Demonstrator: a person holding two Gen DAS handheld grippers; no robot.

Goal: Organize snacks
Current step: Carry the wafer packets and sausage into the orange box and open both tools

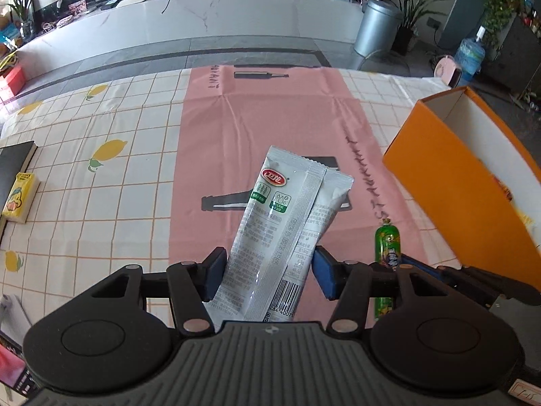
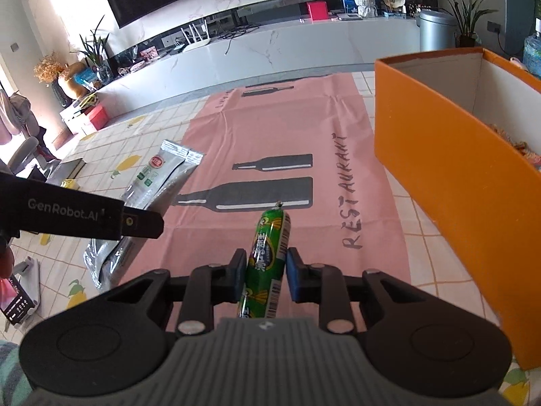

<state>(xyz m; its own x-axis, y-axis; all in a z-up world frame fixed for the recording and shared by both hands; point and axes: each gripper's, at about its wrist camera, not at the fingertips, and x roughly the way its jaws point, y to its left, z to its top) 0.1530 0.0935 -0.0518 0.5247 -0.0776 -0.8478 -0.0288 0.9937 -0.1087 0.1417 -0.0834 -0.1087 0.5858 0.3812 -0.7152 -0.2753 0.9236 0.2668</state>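
Observation:
My left gripper (image 1: 270, 270) is shut on a long white snack packet (image 1: 284, 223) with a red logo, which sticks up tilted over the pink mat (image 1: 270, 118). The right wrist view shows that packet (image 2: 159, 176) at the left, crossed by the left gripper's black body. A green sausage stick (image 2: 268, 247) sits between the blue pads of my right gripper (image 2: 266, 270), which is shut on it, above the mat. From the left wrist, the sausage (image 1: 387, 242) appears at lower right. An open orange box (image 2: 439, 176) stands to the right, with some snacks inside.
The checked lemon-print tablecloth (image 1: 101, 203) covers the table. A black book (image 1: 17, 162) and a yellow tissue pack (image 1: 20, 198) lie at the left edge. A small dark device (image 2: 17, 301) sits at the near left. The orange box (image 1: 456, 196) blocks the right side.

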